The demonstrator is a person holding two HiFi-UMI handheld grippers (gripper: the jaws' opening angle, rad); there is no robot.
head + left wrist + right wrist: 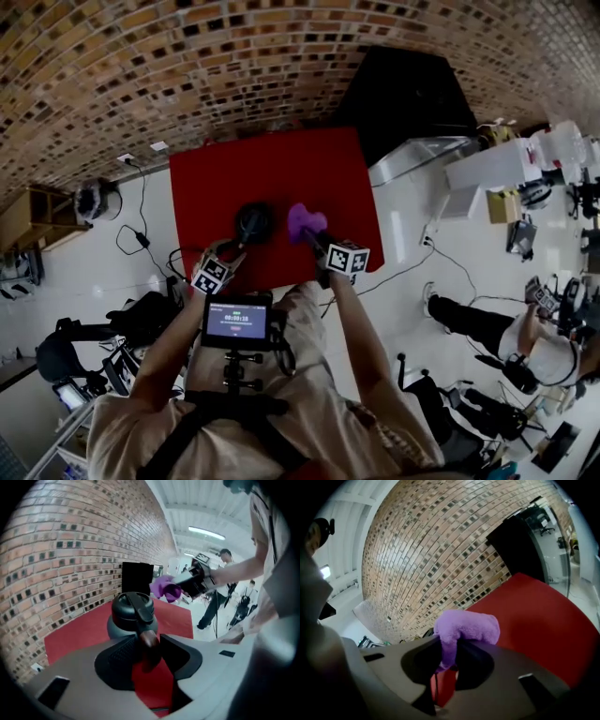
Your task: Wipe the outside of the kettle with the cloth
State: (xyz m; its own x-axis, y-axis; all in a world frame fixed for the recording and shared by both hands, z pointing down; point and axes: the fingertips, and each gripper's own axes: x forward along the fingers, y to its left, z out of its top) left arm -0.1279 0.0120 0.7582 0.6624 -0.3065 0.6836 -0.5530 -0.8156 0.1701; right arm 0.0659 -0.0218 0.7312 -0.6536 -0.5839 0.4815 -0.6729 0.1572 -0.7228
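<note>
View from above of a red counter [281, 164] by a brick wall. A dark kettle [254, 223] stands near the counter's front edge. My left tongs [149, 645] are partly closed around the kettle's handle. The pads seem to press it from both sides, steadying the kettle. My right tongs [447, 657] are clamped on a bunched purple cloth [465, 626], held in the air near the kettle's right side, not touching it. I judge this to be the approach, with wiping not yet begun. Next, the cloth must meet the kettle's side and rub round the body. Meanwhile the left tongs need to hold firm so the kettle neither slides nor tips.
</note>
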